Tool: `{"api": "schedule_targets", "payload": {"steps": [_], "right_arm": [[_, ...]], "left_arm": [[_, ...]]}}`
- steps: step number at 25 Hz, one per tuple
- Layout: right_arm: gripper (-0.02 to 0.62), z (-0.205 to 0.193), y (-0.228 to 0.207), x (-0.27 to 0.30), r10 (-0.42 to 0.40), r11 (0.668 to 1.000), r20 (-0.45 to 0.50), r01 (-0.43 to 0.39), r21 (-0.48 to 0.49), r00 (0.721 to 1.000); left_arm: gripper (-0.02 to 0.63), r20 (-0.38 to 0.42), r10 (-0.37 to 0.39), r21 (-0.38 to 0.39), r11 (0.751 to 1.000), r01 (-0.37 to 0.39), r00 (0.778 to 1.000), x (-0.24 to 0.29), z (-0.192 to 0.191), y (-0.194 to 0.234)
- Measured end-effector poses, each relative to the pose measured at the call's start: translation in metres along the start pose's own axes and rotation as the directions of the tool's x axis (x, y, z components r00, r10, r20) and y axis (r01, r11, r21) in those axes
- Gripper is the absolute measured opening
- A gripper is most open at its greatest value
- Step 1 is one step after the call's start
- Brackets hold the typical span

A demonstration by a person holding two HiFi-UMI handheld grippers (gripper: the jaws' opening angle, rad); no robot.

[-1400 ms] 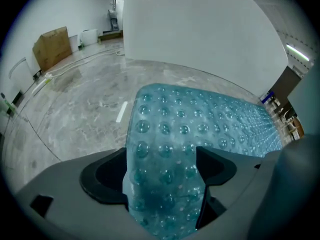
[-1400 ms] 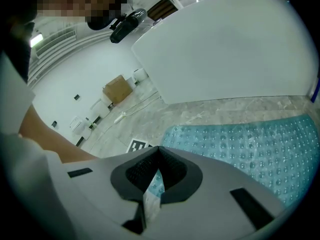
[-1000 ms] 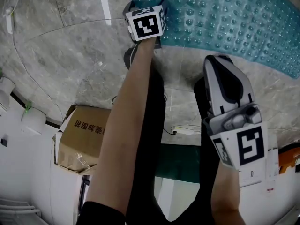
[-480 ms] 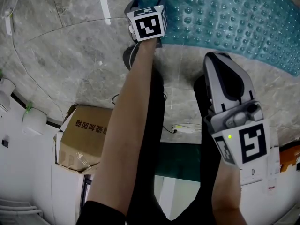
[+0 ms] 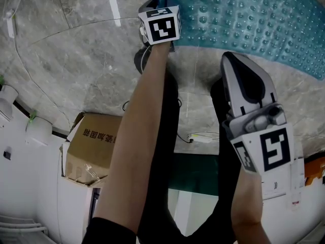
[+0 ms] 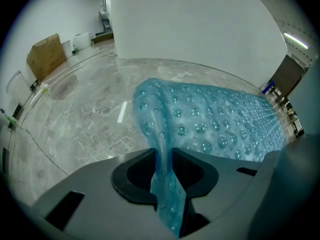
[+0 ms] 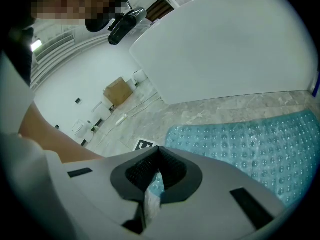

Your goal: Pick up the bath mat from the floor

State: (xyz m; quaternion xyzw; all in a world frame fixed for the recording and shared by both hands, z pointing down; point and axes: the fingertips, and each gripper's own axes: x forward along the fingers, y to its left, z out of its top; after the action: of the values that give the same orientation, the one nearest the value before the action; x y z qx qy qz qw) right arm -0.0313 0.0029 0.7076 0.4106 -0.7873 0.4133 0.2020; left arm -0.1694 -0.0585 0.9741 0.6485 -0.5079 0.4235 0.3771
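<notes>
As the jaws of your left gripper [image 6: 164, 159] have just been closing, they now pinch a fold of the bath mat [image 6: 215, 124] between them. Look down that gripper's own view: the teal, bubble-studded sheet rises in a narrow ridge straight out of the floor [image 6: 85, 119] and runs right through the clamped jaws. From the head view, that gripper points steeply down at the mat's near left corner. Its marker cube [image 5: 163, 25] faces you and hides the jaw tips there.

Over on your other side, your right gripper [image 7: 150, 184] is clenched too. A thin sliver of the mat's edge, teal above and paler below, stands between its pads. In the head view its nose sits at the mat's near edge, well to the right of the left gripper, slanting down less steeply.

Most of the mat lies flat on the grey marble floor, stretching away to the upper right, with only the gripped corner lifted into a crease. A white strip [image 5: 114, 6] lies on the floor just left of the left gripper. Down by your left leg an open cardboard box [image 5: 94, 146] sits against the white wall. A big white panel [image 6: 200, 24] stands beyond the mat.
</notes>
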Motion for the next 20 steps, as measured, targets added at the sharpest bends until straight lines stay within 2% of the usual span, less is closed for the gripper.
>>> {"api": "schedule_targets", "payload": {"steps": [7,12,16,20], "right_arm": [[0.012,0.012,0.002,-0.013,-0.001,0.999,0.031,0.002,-0.051,1.0],[0.012,0.024,0.009,-0.044,-0.014,0.997,0.041,0.017,-0.08,0.999],[0.012,0.062,0.02,-0.076,-0.023,0.993,0.071,0.031,-0.11,0.997],[0.012,0.108,0.034,-0.121,-0.033,0.99,0.111,0.047,-0.129,0.993]], "left_arm": [[0.069,-0.01,-0.027,0.011,1.0,0.028,1.0,-0.025,0.009,-0.014],[0.049,-0.013,-0.078,0.053,0.995,0.079,0.997,-0.064,0.02,-0.034],[0.044,-0.016,-0.124,0.056,0.991,0.125,0.992,-0.101,0.034,-0.056],[0.043,-0.019,-0.159,0.096,0.983,0.16,0.987,-0.15,0.05,-0.082]]}}
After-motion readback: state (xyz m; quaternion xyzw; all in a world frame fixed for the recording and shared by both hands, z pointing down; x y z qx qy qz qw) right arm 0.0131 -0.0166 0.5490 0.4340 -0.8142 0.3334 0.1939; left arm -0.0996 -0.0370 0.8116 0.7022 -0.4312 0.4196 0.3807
